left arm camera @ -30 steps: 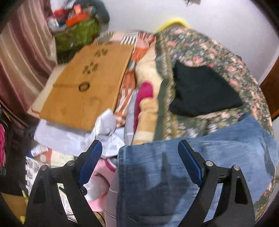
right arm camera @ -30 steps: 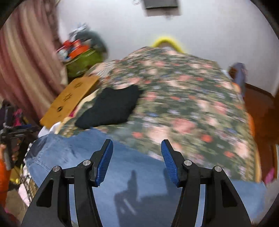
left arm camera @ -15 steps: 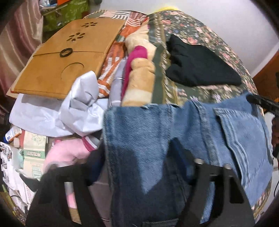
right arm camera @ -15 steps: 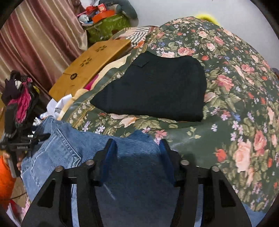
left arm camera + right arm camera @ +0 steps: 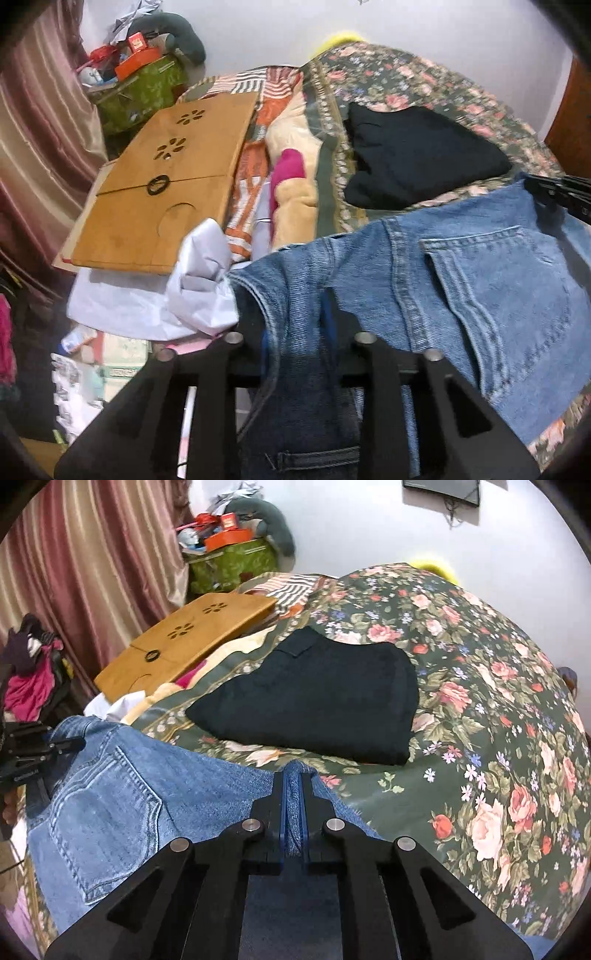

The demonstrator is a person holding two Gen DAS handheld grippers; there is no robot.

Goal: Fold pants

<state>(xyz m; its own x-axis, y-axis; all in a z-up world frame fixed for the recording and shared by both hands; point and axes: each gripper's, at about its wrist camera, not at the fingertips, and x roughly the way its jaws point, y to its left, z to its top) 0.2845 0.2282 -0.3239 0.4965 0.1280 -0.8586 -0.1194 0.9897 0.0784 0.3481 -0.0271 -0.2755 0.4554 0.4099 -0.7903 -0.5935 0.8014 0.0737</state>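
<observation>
The blue jeans [image 5: 122, 794] lay across the near edge of the bed [image 5: 498, 738], back pocket upward. The right hand-held gripper [image 5: 293, 775] was pressed together, pinching a ridge of denim. The left hand-held gripper [image 5: 291, 314] straddled the waistband corner, its jaws closing with denim between them. Folded black pants [image 5: 317, 698] lay just beyond the jeans.
</observation>
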